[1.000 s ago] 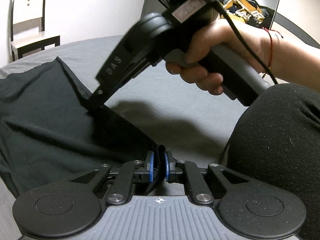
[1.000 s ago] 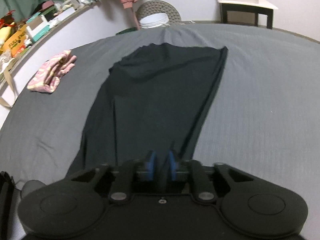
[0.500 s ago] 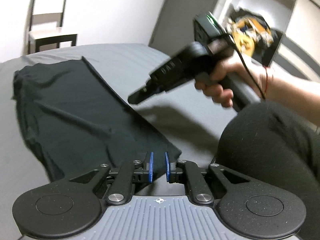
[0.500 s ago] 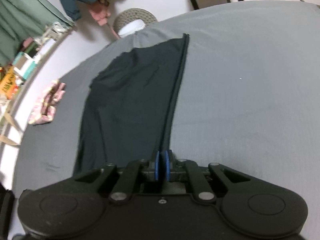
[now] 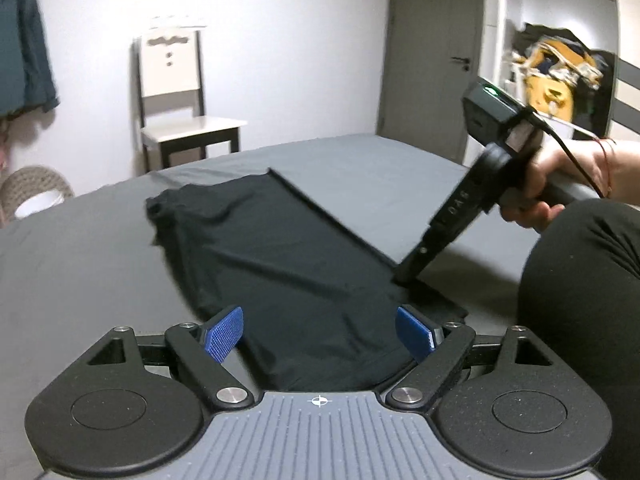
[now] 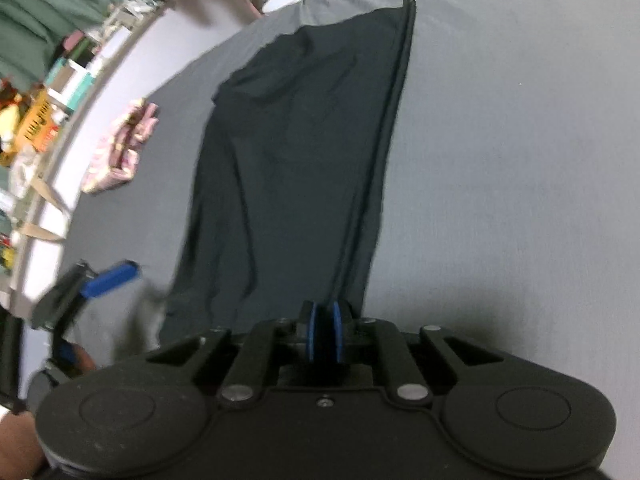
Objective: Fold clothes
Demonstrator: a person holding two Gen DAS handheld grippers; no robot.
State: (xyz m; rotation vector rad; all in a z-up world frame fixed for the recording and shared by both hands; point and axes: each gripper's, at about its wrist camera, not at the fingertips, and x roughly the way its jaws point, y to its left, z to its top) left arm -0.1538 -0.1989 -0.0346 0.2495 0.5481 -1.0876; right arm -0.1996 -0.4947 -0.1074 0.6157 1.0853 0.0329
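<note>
A black garment (image 5: 288,256) lies lengthwise on the grey bed (image 5: 380,168), one long edge folded over. My left gripper (image 5: 320,334) hovers over its near end. Its jaws are opening wide; the cloth lies below them and the blue pads do not touch it. In the right wrist view one of its fingers (image 6: 110,278) shows at the left. My right gripper (image 6: 324,332) is shut on the garment's (image 6: 304,140) near right edge. In the left wrist view the right gripper (image 5: 404,276) points down onto that corner, held in a person's hand (image 5: 536,184).
A folded pink cloth (image 6: 120,152) rests at the bed's left side, beside cluttered shelves (image 6: 44,116). A chair (image 5: 180,120) and a woven basket (image 5: 32,192) stand past the far edge. The person's black-clad knee (image 5: 580,300) is close on the right.
My left gripper let go of the garment's corner, spread its jaws wide and drew back and up. My right gripper lowered its pinched edge towards the bed.
</note>
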